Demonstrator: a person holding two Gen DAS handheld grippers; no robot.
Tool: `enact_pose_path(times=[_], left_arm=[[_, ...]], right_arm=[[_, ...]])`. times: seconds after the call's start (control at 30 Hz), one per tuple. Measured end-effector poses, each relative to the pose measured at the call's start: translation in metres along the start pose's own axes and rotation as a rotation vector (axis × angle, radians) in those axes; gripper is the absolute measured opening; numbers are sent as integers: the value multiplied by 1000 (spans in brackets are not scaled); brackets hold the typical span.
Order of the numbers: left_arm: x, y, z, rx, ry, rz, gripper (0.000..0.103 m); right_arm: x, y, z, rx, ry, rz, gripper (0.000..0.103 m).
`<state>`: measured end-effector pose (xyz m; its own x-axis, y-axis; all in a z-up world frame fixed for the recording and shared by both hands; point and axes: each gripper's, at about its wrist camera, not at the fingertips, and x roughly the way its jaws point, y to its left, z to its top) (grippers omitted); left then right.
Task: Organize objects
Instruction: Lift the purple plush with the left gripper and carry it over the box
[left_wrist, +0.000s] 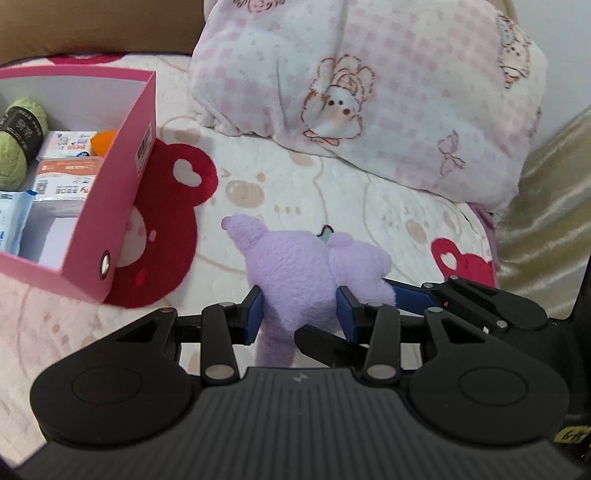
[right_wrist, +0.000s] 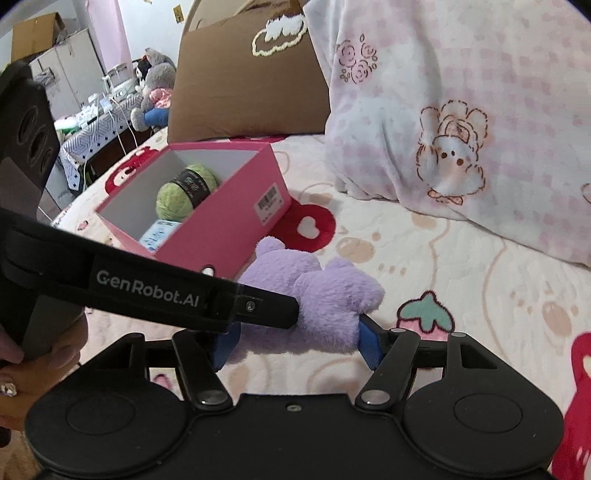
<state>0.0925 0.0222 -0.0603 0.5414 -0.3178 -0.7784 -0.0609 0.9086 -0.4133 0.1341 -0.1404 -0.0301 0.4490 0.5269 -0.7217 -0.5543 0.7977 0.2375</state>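
My left gripper (left_wrist: 299, 310) clamps the fluffy lilac plush toy (left_wrist: 310, 266) above the cream bear-print bedspread (left_wrist: 332, 184), beside the pink cardboard box (right_wrist: 218, 221); my right gripper (right_wrist: 295, 343) straddles it, jaws apart.

Purple plush toy (left_wrist: 295, 266) was fuzzy, lavender, with stubby rounded limbs and a small teal tag on top. It sat raised above the bed (left_wrist: 314, 184), one long limb hanging down, a pointed ear or limb aimed toward the pink box (left_wrist: 122, 177). Pink box lay open on the bed, just beside the plush, white inside, barcode label on its side, metal eyelet at its near end. Inside it were a green yarn ball (right_wrist: 184, 192) with a black band, small printed packets (left_wrist: 66, 173), a blue-white pack, and something orange (left_wrist: 103, 142).
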Motion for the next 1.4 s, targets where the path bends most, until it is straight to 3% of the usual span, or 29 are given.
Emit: enact_pose_path(times=[0.37, 0.67, 1.0, 1.3, 1.4], left_arm=[[-59, -4, -23, 36, -50, -27, 40], [-105, 10, -38, 35, -103, -33, 40], [-147, 34, -24, 32, -165, 2, 40], [-179, 73, 13, 8, -201, 67, 40], [-182, 85, 28, 2, -210, 88, 40]], right_arm=[[-40, 36, -8, -36, 21, 23, 73], [-52, 64, -5, -61, 33, 112, 75], [-53, 106, 26, -160, -7, 140, 74], [-30, 141, 68, -232, -33, 127, 47], [-18, 151, 83, -258, -28, 122, 43]])
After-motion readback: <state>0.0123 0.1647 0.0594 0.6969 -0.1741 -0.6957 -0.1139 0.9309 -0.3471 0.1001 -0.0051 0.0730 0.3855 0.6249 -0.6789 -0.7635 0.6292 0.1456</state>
